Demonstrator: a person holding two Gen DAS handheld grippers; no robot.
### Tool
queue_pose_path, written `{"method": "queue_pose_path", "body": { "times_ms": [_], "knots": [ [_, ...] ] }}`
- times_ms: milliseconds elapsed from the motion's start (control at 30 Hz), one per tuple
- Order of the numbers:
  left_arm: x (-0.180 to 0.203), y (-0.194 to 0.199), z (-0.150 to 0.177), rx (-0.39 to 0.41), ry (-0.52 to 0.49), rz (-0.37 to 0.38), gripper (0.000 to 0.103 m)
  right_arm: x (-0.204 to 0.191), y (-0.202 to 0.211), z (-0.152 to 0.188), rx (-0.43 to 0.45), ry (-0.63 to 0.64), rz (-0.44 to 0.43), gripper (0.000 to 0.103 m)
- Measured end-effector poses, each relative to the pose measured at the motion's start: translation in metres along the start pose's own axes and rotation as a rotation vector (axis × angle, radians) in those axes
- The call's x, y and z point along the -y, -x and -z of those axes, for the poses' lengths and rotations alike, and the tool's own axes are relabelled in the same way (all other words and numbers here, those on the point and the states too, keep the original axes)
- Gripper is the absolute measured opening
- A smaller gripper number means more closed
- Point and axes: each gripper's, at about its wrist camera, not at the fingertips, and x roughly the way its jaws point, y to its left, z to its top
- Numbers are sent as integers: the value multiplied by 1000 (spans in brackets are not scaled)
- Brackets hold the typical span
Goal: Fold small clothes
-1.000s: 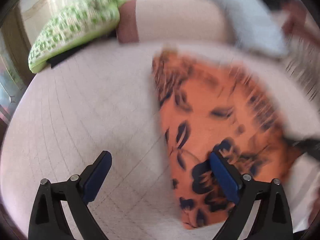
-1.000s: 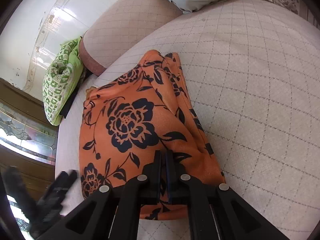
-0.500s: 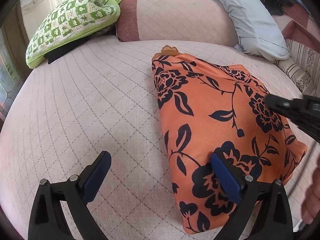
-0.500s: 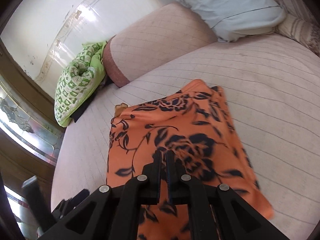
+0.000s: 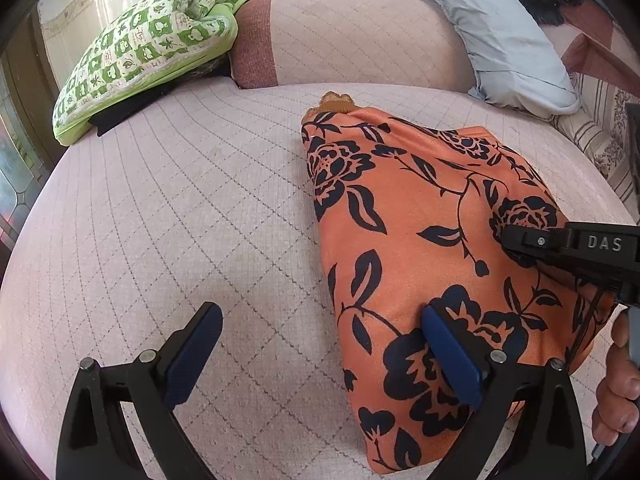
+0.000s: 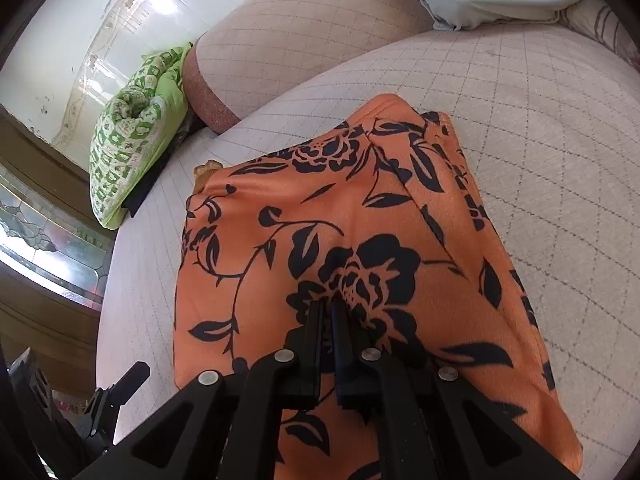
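The orange floral garment [image 5: 420, 240] lies folded on the pink quilted bed [image 5: 180, 220], a long packet running away from us toward the bolster [image 5: 360, 40] at the far side. Its long axis follows the line both tools point along, so the short near edge is the one facing us.

Our right gripper [image 6: 326, 312] sits directly over the garment's middle, its jaws drawn together to a narrow slit above a dark flower in the print. We cannot tell whether a pinch of cloth is caught between them or the tips merely press on the fabric; the view there is too tight to be sure. In the left wrist view the same tool comes in from the right, with our hand [image 5: 616, 392] just below it.

Our left gripper [image 5: 320, 344] hangs with its jaws wide. The right-hand pad rests over the garment's near left corner; the left-hand pad stands over bare quilting, well apart from the cloth. The garment's left edge therefore falls between these jaws, nearer the right pad.

We judge the right hand far better placed for working the cloth, while the left would need to shift right to straddle that edge before closing.

Farther out, a green patterned cushion [image 5: 148, 52] sits beyond the left jaws, and a pale blue pillow [image 5: 500, 36] beyond the right.
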Motion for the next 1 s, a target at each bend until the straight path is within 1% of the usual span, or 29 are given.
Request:
{"method": "queue_pose_path", "body": {
  "times_ms": [100,267,333,400,467,500,533,667,900,1000],
  "knots": [
    [-1,0,0,-2,3,3,101,-3,8,1,13,13,6,6],
    [0,2,-1,-1,-3,-1,101,-7,24,2,79,45,24,7],
    [0,2,-1,-1,-4,-1,101,-11,27,2,91,65,34,7],
    [0,2,-1,0,-4,-2,101,-11,24,3,70,70,43,7],
    [0,1,0,-2,-8,-3,101,-9,13,5,19,59,67,7],
    [0,1,0,-2,-9,-4,101,-7,7,6,-5,51,70,7],
    [0,0,0,0,-8,-4,101,-4,4,6,-11,40,61,7],
    [1,-1,1,2,-11,-7,101,0,2,8,-10,29,48,7],
    [2,-2,2,8,-8,-6,101,-5,0,9,3,64,66,7],
    [2,-1,2,8,-8,-6,101,-1,3,9,0,58,33,7]
  ]
}}
